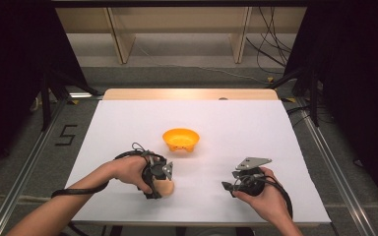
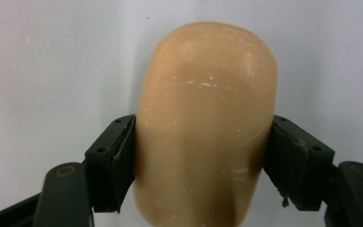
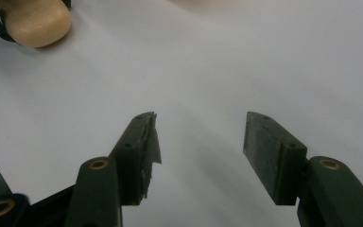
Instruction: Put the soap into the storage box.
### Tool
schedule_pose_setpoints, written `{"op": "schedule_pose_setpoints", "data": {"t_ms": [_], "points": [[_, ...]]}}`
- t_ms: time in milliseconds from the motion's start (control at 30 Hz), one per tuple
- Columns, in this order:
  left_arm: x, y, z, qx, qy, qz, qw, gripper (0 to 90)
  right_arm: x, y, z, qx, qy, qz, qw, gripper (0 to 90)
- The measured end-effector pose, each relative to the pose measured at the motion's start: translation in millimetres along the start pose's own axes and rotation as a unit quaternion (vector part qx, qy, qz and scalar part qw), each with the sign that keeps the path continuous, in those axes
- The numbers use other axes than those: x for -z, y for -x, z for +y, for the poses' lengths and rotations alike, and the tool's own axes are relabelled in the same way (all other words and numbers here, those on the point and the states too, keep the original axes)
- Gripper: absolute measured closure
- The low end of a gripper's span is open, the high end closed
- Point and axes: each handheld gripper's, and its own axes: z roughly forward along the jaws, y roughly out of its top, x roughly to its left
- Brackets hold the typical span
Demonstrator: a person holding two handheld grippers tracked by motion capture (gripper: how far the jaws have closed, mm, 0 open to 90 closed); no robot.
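Floor tape [image 1: 65, 134] reads "5"; left gripper [image 1: 163, 183] grips unlabelled tan block [image 2: 205, 123].

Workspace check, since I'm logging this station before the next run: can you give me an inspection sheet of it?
Surface: white sheet covering the table, wooden edge bare at the far side.
Job's things: orange bowl near centre; tan rounded block nearer the person.
Clutter: nothing seen.
Grippers: left gripper shut on the tan rounded block, pads at its two sides; right gripper open, nothing between its jaws.
Cables: a black cable trails from the left gripper; loose wires on the far floor.
Surroundings: wooden shelf legs, dark curtains, a floor mark "5".
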Motion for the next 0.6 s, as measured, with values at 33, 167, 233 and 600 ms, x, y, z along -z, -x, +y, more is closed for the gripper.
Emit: {"op": "schedule_pose_setpoints", "data": {"t_ms": [33, 167, 233, 600], "points": [[-0.1, 0.3, -0.2, 0.003, 0.001, -0.001, 1.0, 30.1, -0.2, 0.2, -0.1, 0.002, 0.001, 0.0, 1.0, 45.2], [0.1, 0.8, -1.3, 0.001, 0.006, 0.006, 1.0, 30.3, 0.1, -0.1, 0.0, -0.001, -0.001, 0.0, 1.0, 45.3], [0.2, 1.4, -2.3, 0.006, 0.008, 0.007, 0.9999, 30.5, -0.1, 0.2, -0.1, 0.0, 0.001, 0.0, 1.0, 45.3], [1.5, 3.2, -11.4, 0.018, 0.033, 0.013, 0.9992, 31.0, 3.9, 0.3, 1.6, -0.012, -0.015, 0.002, 0.9998, 45.3]]}}
